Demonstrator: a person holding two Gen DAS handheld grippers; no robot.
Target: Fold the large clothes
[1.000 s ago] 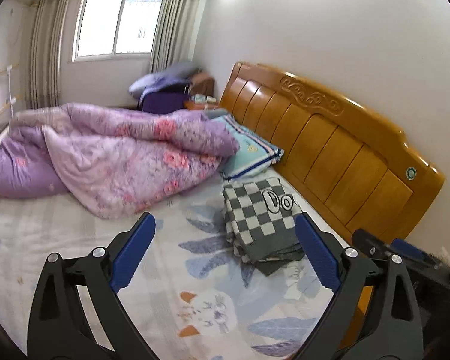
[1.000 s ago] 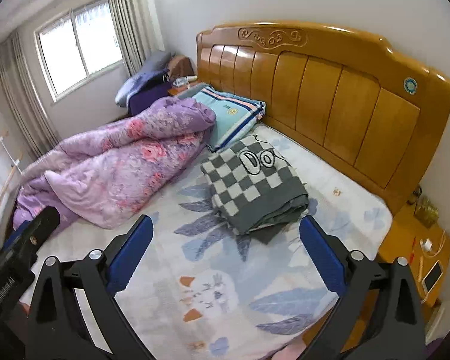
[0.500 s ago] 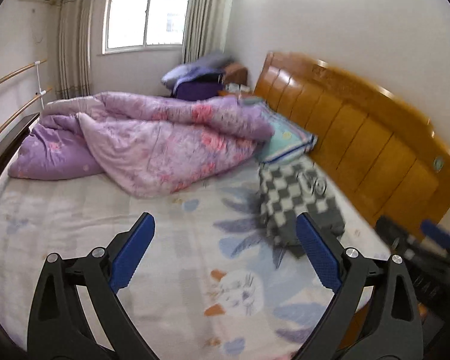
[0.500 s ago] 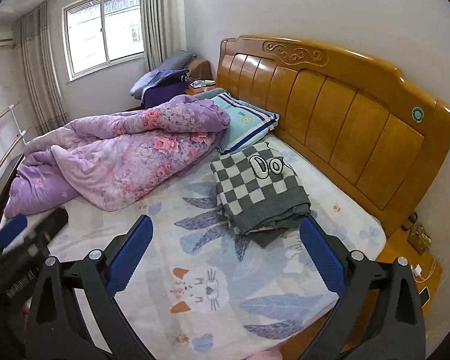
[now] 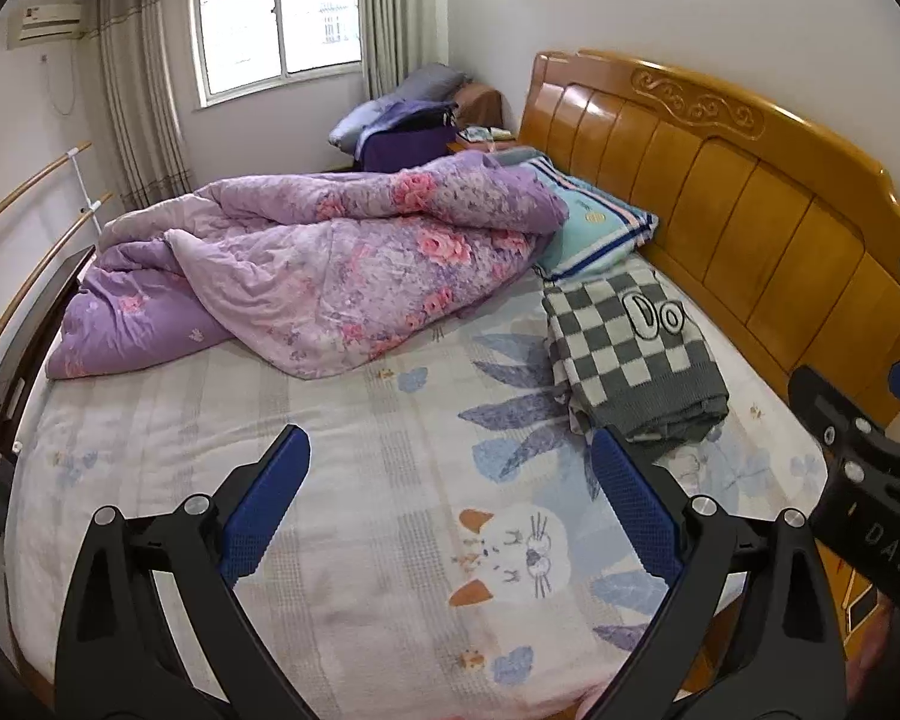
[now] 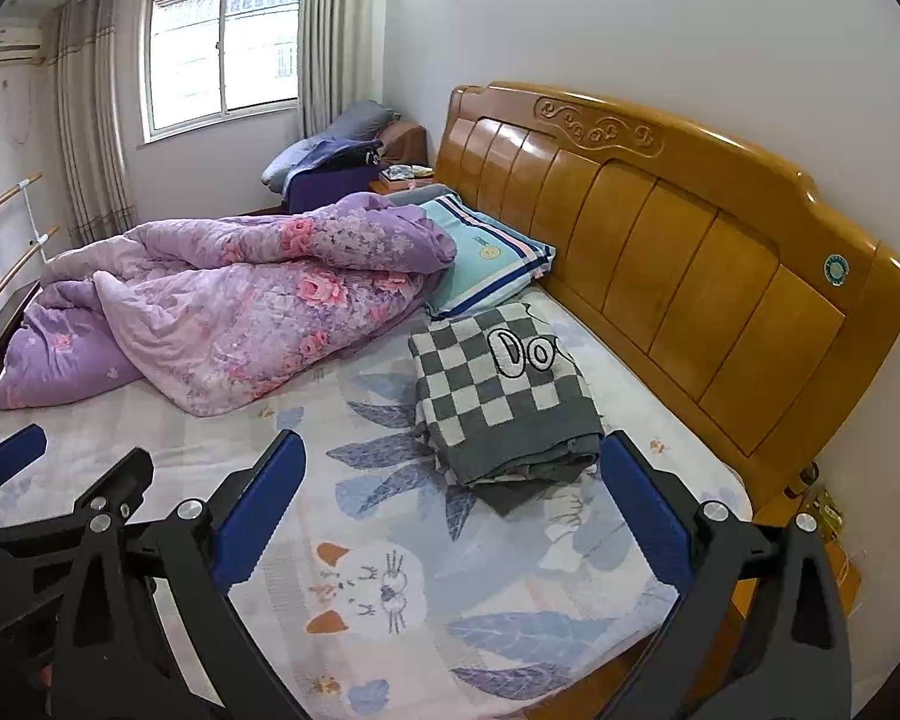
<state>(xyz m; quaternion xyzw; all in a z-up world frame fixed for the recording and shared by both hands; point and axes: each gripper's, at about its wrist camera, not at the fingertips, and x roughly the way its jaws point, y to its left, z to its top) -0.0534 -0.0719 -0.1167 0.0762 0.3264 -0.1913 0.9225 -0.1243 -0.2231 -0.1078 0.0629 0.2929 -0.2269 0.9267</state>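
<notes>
Both claws, left gripper [image 5: 450, 492] and right gripper [image 6: 453, 498], hover spread apart above the bed [image 5: 360, 450]; they have drawn back from the folded checkered sweater [image 6: 498, 396].

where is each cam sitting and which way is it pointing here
Left wrist: sits on the left claw, above the bed's side, facing across the mattress toward the purple quilt, window and headboard; its own open blue-padded fingers show, plus the right claw at the right edge.
Right wrist: sits on the right claw, nearer the headboard end, facing the checkered folded garment; its open fingers show, and the left claw at lower left.
Shared: quilt, striped pillow, garment, headboard, window.
</notes>
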